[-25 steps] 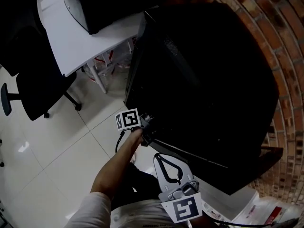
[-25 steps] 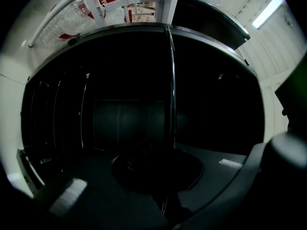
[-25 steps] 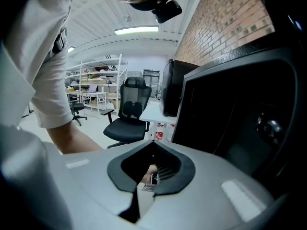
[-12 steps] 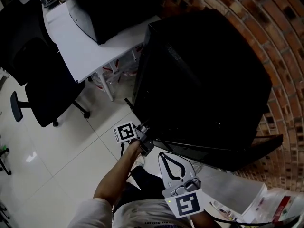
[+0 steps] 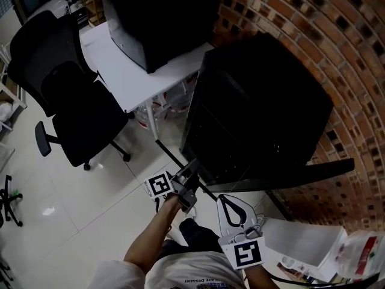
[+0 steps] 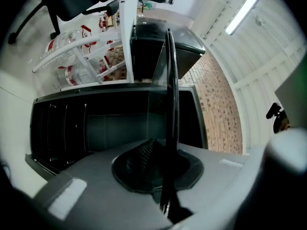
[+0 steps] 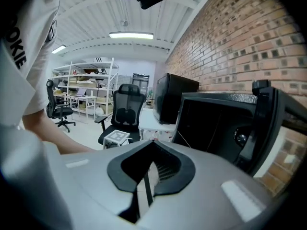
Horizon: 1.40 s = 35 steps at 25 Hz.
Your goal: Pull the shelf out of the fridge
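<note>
The thin glass shelf (image 5: pixel 174 159) is out in front of the open black fridge (image 5: pixel 258 107), above the white floor, and its near edge sits in the left gripper (image 5: pixel 190 178). That gripper's jaws are squeezed tight on the shelf's edge, and the pane runs straight out between them. The right gripper (image 5: pixel 224 197) is just beside it, with its jaws pressed together and nothing in them.

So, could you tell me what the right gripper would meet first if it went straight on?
Probably the fridge, near its front edge; the glass shelf may cross that line sooner, depth unclear.
</note>
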Each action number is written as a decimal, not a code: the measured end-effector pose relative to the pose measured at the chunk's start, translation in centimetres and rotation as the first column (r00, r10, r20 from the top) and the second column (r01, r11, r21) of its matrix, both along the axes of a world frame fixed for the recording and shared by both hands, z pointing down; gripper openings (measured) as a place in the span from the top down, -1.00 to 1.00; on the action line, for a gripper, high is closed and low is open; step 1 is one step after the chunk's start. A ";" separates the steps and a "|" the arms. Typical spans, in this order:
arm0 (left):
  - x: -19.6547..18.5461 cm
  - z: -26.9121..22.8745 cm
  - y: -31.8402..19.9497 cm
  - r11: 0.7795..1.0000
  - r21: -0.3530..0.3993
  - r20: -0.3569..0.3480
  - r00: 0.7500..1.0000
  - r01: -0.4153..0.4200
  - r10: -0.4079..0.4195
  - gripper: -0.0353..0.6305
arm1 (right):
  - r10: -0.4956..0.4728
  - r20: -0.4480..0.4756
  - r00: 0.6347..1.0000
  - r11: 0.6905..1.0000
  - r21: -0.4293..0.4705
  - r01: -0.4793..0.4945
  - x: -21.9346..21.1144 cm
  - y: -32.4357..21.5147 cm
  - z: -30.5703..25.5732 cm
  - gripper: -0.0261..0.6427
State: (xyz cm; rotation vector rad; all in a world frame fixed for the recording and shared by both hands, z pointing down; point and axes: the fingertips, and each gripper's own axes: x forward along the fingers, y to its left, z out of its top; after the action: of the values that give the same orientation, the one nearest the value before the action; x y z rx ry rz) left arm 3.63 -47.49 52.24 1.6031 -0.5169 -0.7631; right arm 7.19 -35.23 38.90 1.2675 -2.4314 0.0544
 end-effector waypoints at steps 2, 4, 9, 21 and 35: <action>-1.4 -1.6 1.4 1.000 0.012 -0.010 1.000 0.029 -0.029 0.85 | 0.007 0.005 1.000 1.000 0.011 -0.007 -0.3 1.0 -0.7 0.91; -3.0 -3.1 2.8 0.998 0.023 -0.027 0.998 0.065 -0.065 0.85 | 0.012 0.012 1.000 1.000 0.024 -0.012 -0.6 1.9 -1.4 0.91; -7.0 -6.7 6.2 0.986 0.063 -0.045 0.988 0.153 -0.151 0.85 | 0.021 0.021 1.000 0.998 0.053 -0.022 -1.3 4.0 -2.7 0.91; -12.5 -14.0 15.5 0.943 0.177 0.000 0.958 0.283 -0.288 0.84 | 0.042 0.055 0.998 0.990 0.133 -0.049 -2.6 9.4 -5.4 0.91; -15.0 -17.3 22.3 0.930 0.205 -0.015 0.951 0.307 -0.310 0.84 | 0.096 0.127 0.987 0.982 0.152 -0.115 -2.3 12.4 -6.3 0.91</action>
State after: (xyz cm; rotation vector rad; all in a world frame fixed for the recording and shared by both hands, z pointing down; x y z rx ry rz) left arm -11.41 -25.17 34.96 1.7414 -0.7343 -1.0681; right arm 4.94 -22.80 32.58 1.5033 -2.5094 -0.0366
